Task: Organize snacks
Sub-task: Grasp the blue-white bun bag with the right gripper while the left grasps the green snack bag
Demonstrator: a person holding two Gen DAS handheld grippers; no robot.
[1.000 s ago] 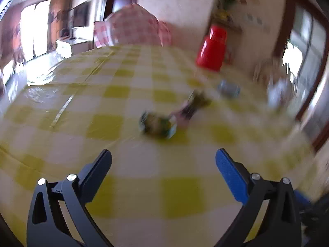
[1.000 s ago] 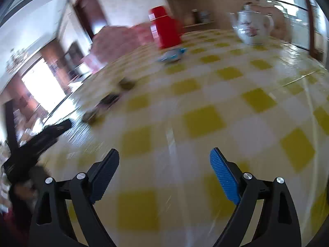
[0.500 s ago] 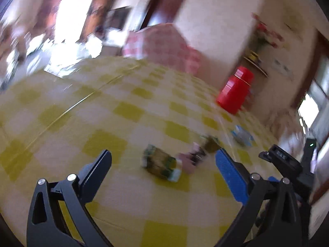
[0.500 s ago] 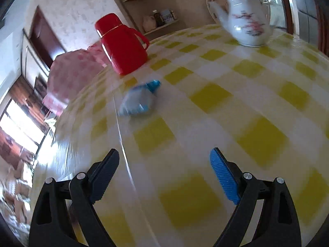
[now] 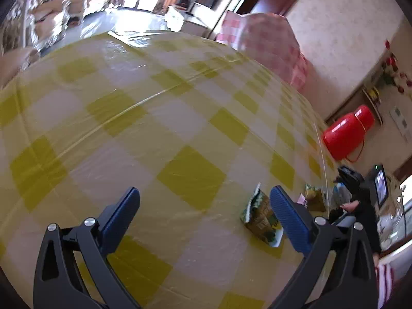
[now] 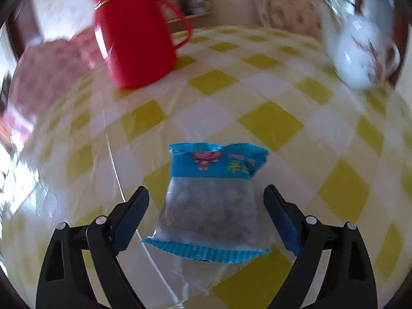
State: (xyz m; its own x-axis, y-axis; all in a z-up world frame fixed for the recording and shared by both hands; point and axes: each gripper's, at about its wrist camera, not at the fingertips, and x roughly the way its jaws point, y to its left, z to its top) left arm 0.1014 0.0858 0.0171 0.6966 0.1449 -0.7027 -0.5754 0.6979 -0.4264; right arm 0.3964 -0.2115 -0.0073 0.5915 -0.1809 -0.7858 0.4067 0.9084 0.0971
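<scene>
Slippage was your main risk: your right gripper (image 6: 207, 216) stood wide open around the blue snack packet (image 6: 209, 198), holding nothing, on the glossy tablecloth (image 6: 270, 123); closing there could have crushed or squirted it away.

Your left gripper (image 5: 204, 219) was open and empty too.

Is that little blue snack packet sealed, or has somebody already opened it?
Sealed, as far as shows: the blue snack packet lies flat on the table, both crimped blue ends look unbroken, and round pieces fill its clear middle.

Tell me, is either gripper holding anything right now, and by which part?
Nothing is held. The right gripper is open, its fingers either side of the blue snack packet on the table. The left gripper is open over bare tablecloth.
</scene>
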